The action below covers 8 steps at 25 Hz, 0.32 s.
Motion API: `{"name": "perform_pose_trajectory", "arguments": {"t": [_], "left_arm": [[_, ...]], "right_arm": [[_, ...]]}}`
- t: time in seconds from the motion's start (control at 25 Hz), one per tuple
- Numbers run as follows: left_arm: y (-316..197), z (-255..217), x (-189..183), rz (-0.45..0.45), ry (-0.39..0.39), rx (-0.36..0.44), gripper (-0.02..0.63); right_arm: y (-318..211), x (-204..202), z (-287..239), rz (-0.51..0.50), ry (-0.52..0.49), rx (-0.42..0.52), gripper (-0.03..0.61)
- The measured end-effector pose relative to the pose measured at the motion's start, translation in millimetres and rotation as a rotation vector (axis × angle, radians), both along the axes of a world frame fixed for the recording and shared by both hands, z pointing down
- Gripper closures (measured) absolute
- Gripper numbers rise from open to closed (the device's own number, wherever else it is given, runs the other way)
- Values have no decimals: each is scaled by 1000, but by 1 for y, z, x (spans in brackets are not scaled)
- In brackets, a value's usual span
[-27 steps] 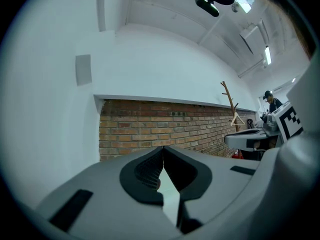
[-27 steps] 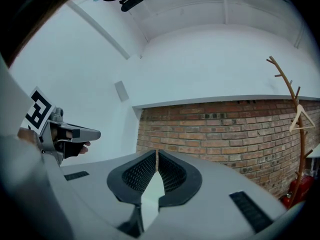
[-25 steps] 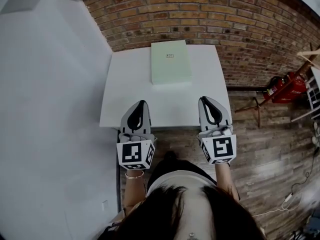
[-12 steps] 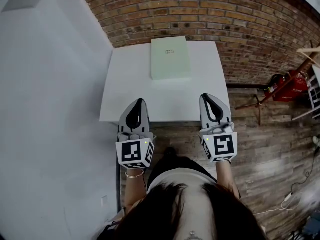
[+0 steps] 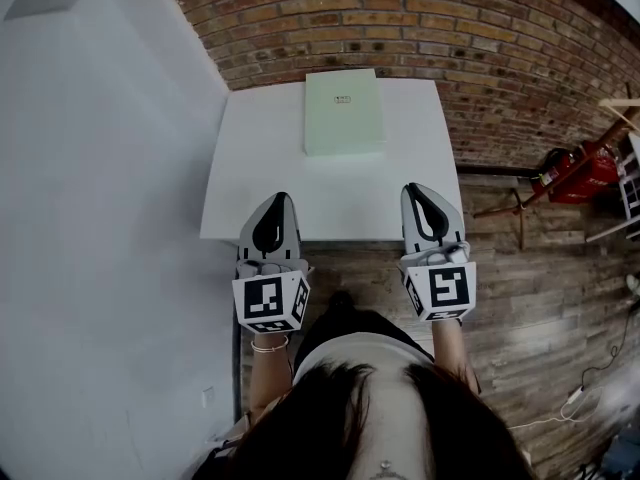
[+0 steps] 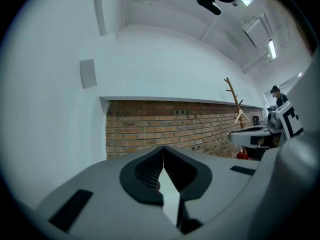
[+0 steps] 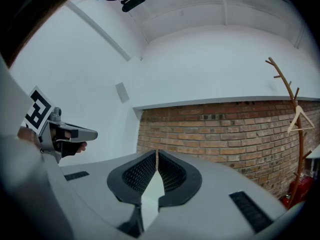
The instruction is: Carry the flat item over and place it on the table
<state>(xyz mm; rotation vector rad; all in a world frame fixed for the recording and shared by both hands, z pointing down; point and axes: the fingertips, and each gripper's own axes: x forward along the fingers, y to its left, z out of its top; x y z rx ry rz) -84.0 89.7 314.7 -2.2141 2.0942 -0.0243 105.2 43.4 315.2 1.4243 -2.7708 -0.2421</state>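
A flat pale-green box lies on the far half of the white table, close to the brick wall. My left gripper hangs over the table's near edge, left of the box and well short of it, shut with nothing in it. My right gripper is level with it on the right, shut and empty too. In the left gripper view the left gripper has its jaw tips together; the right gripper looks the same in its own view. Neither gripper view shows the box.
A brick wall backs the table and a white wall runs along its left. Red equipment and a wooden stand sit on the plank floor to the right. A coat rack stands by the bricks.
The head view has shifted slightly, so table and box sit a little higher in the frame. Both grippers stay shut and in place near the table's near edge.
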Motion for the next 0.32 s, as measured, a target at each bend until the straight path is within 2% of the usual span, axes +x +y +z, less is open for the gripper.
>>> {"name": "perform_pose_trajectory", "arguments": {"t": [0.32], "left_arm": [[-8,0,-9,-5,2,5,600]], "right_arm": [[-7,-6,1,10,0,-2,531]]}}
